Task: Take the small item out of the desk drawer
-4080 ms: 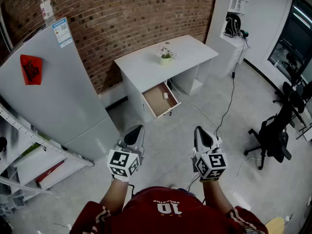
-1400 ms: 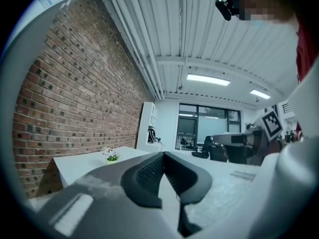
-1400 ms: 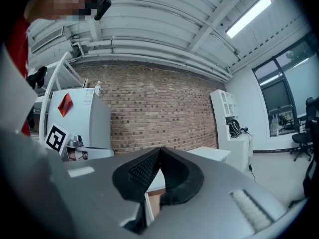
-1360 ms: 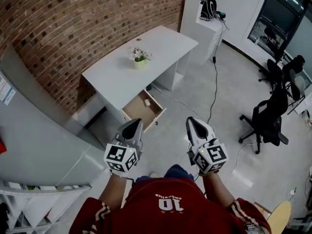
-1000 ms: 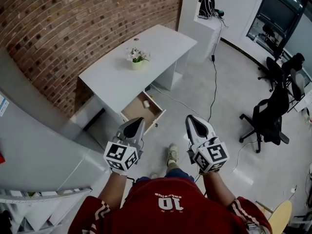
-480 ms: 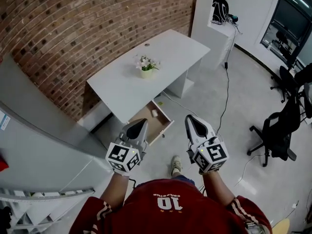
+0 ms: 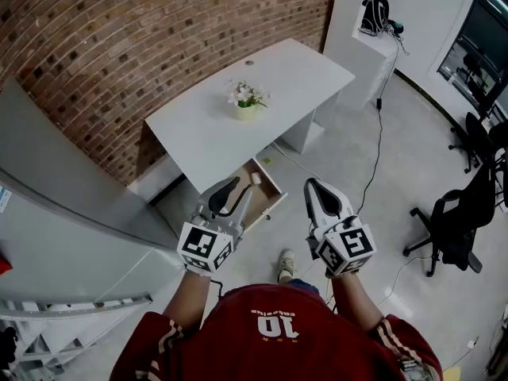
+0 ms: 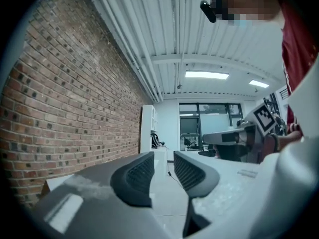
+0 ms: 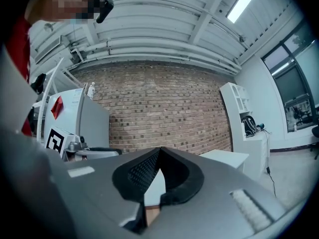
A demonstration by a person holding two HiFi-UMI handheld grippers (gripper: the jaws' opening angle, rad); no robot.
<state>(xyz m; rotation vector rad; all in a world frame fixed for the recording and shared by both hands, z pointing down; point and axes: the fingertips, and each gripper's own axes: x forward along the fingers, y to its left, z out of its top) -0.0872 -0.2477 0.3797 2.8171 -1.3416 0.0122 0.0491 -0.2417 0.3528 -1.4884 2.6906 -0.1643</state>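
White and tiny, the small item (image 7: 255, 178) lies in the open drawer (image 7: 272, 194) just ahead of my left gripper (image 7: 226, 190), whose empty jaws are opening, I judge to reach it, my right gripper (image 7: 315, 187) pressed together and idle alongside.

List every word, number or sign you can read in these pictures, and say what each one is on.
"10": white digits on the back of the person's red shirt, in the head view.
Red sign on the grey fridge, in the right gripper view: too small and blurred to read.
No other legible text in any view.
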